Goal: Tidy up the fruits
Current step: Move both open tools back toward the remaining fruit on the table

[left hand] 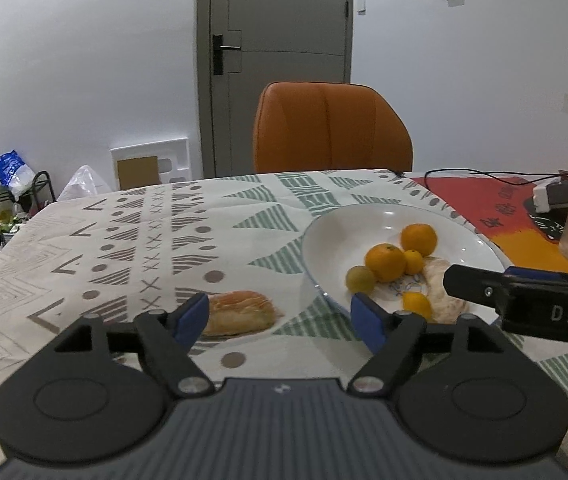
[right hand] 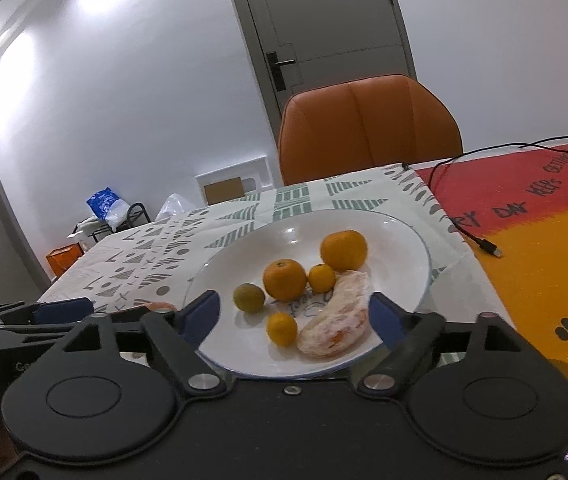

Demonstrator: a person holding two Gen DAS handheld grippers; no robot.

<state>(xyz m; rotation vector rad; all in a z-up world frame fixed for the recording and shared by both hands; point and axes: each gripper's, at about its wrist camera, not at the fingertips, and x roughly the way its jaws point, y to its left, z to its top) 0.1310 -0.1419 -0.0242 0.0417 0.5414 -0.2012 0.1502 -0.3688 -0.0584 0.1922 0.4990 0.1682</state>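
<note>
So the one fruit not on the plate (left hand: 480,248) yet is the peeled pomelo wedge (left hand: 240,312), lying on the surface just left of it. It's right in front of the left tongs (left hand: 280,316), touching or nearly touching the left finger, long axis running left-right across the gap. Those tongs are wide open, holding nothing. The right tongs (right hand: 296,314) are also wide open and empty, over the plate's near rim. Left hand is clearly nearer, I'd say.
</note>
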